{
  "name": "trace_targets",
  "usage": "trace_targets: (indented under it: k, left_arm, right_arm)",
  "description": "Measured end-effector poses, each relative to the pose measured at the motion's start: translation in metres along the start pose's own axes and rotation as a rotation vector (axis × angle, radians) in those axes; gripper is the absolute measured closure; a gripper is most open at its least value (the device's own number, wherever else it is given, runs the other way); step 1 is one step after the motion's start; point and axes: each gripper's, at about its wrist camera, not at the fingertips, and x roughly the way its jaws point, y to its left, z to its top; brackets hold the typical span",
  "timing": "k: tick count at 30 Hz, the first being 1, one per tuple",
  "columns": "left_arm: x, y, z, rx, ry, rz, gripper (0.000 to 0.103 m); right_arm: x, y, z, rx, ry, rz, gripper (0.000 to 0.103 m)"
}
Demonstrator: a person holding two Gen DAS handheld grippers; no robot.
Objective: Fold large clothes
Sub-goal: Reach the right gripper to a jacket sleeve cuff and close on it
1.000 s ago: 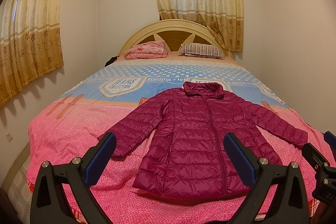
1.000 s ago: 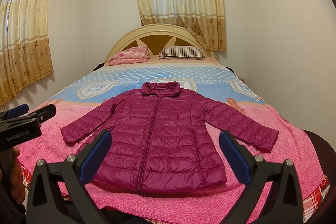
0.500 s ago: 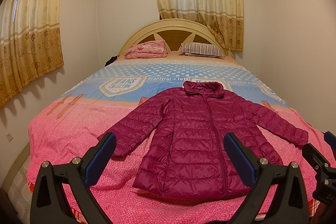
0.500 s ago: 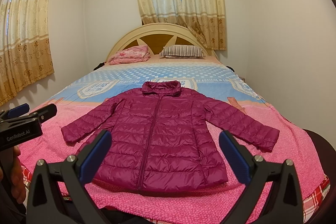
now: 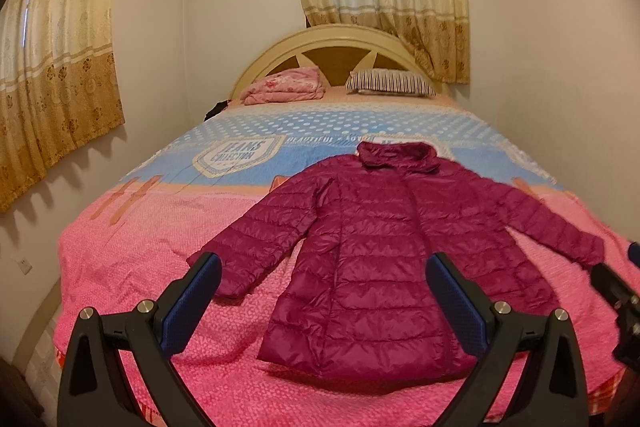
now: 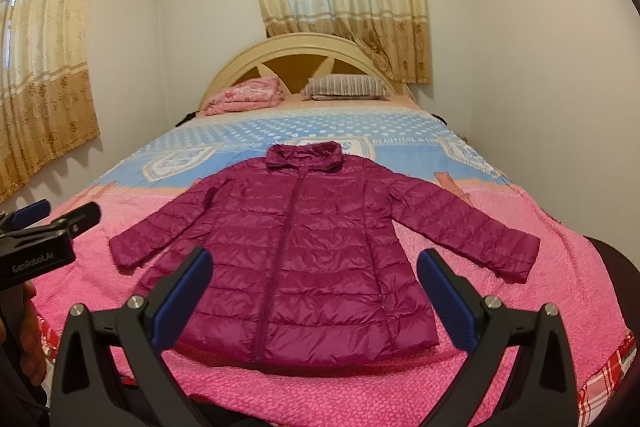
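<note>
Lying flat and face up on the foot half of the bed (image 5: 132, 267), the jacket (image 5: 372, 251) has its zip closed, its collar (image 6: 304, 155) toward the headboard (image 6: 304, 45) and its hem running just inside the bed's near edge. Both sleeves angle outward and down. One cuff (image 5: 228, 279) rests on open pink bedspread with a wide strip of bare cover between it and the side of the bed by the curtained wall. The other cuff (image 6: 516, 259) sits nearer its side of the bed, with a narrower margin of bedspread before the cover drops away.

Beyond the collar, the blue part of the bedspread is bare up to a folded pink blanket (image 6: 244, 99) and a striped pillow (image 6: 346, 87) at the headboard.

The left claw (image 5: 324, 299) hangs above the near edge of the bed, its two blue-padded fingers spread wide and holding nothing; the jacket's hem and one sleeve show between them. The right claw (image 6: 316, 295) hovers likewise, jaws wide apart and empty, framing the lower body of the jacket. Neither touches the fabric. In the right wrist view the left claw's body shows at the left border with part of a hand (image 6: 32, 339) under it; in the left wrist view the tip of the right claw pokes in at the right border beside the far cuff.
</note>
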Motion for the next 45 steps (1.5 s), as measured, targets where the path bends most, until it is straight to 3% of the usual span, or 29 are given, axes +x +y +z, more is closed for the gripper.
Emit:
trace_targets:
  k: [13, 20, 28, 37, 41, 45]
  left_arm:
    - [0.097, -0.008, 0.011, 0.043, 0.062, 0.042, 0.001]
    - [0.141, -0.026, 0.023, 0.080, 0.079, 0.028, 0.001]
    - [0.201, -0.048, 0.026, 0.112, 0.159, 0.013, 0.001]
    - [0.254, -0.066, 0.027, 0.162, 0.209, 0.008, 0.001]
    - [0.279, -0.073, 0.025, 0.183, 0.236, 0.011, 0.001]
    - [0.301, -0.078, 0.023, 0.202, 0.255, 0.017, 0.001]
  right_arm:
    - [0.078, -0.051, -0.003, 0.053, 0.110, -0.070, 0.000]
    - [0.119, -0.092, -0.004, 0.097, 0.189, -0.133, 0.000]
    - [0.160, -0.135, -0.013, 0.157, 0.273, -0.197, 0.000]
    - [0.175, -0.192, -0.017, 0.238, 0.282, -0.298, 0.000]
    - [0.176, -0.233, -0.022, 0.298, 0.294, -0.389, 0.000]
    - [0.176, -0.264, -0.025, 0.339, 0.310, -0.453, 0.011]
